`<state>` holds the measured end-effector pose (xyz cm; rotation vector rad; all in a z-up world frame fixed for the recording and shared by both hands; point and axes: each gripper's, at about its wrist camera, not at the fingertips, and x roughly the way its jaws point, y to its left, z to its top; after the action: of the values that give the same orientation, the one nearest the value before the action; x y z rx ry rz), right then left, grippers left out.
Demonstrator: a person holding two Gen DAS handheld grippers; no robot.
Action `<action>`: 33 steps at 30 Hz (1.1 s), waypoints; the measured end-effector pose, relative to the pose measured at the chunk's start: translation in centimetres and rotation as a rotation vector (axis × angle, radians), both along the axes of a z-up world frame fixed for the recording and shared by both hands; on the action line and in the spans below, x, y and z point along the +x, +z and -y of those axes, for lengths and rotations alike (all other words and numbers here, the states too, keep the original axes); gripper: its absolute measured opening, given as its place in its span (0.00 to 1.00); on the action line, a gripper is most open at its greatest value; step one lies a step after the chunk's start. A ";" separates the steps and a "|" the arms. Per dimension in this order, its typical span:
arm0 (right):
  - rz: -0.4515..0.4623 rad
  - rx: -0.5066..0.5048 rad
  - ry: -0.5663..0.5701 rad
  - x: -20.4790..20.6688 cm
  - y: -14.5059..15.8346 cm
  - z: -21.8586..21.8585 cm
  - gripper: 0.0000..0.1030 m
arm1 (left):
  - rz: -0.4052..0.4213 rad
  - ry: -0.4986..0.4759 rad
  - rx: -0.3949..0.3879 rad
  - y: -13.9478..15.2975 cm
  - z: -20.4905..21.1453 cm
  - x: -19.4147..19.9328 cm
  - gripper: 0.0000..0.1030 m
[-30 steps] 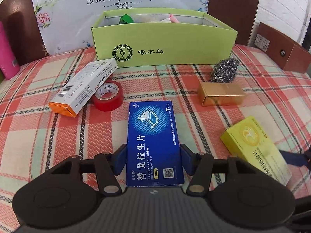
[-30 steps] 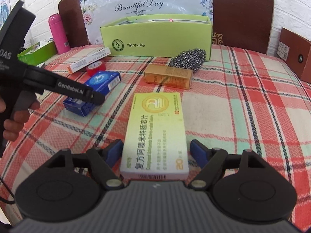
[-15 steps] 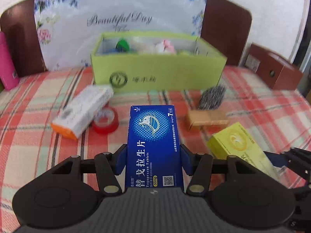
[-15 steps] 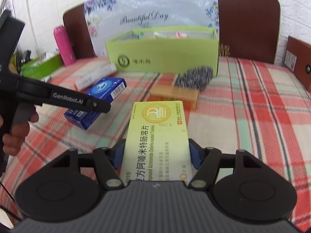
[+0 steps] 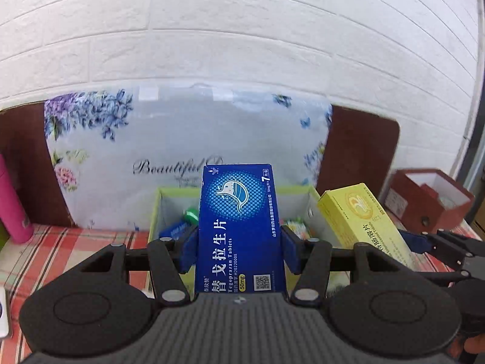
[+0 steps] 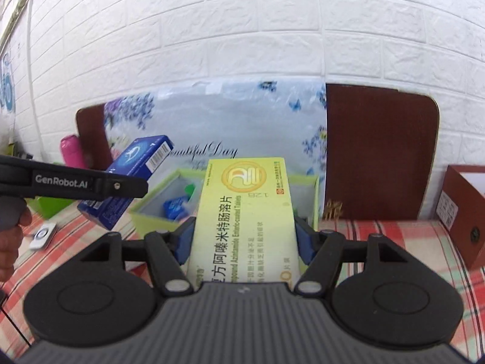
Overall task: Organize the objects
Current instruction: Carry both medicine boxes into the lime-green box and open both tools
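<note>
the left claw (image 5: 239, 250) is clenched on a blue tablet box (image 5: 238, 230), its blue pads pressing both long sides, the box raised in front of the green organizer box (image 5: 154, 212). the right claw (image 6: 244, 244) grips a yellow tablet box (image 6: 242, 221) the same way, also lifted off the plaid counter (image 6: 394, 242) and near the organizer's open top.

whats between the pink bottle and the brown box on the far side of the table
In the left wrist view, the green box sits between the pink bottle and the brown box, with the held blue box and yellow box in front.
</note>
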<state>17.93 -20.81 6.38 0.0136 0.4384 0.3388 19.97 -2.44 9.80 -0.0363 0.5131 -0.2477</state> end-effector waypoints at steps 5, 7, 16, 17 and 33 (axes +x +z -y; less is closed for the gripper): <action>0.024 0.012 -0.022 5.4 -0.4 -0.5 0.63 | -0.012 0.027 0.012 -0.5 0.6 4.4 0.57; 0.025 0.012 -0.023 7.2 -0.9 -1.0 0.63 | -0.021 0.033 0.028 -1.2 0.6 5.9 0.57; -0.026 -0.125 -0.011 11.1 -7.2 -3.3 0.89 | -0.087 0.090 0.084 -7.1 -1.0 8.9 0.78; -0.025 -0.125 -0.014 11.0 -7.4 -3.2 0.92 | -0.095 0.090 0.075 -7.4 -1.3 8.8 0.78; 0.067 -0.016 -0.061 1.8 -1.2 -0.2 1.00 | -0.076 0.105 0.099 -2.8 -0.3 0.5 0.79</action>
<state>19.71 -20.62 5.17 0.0001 0.3740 0.2746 20.44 -2.09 6.96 0.0235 0.5972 -0.1184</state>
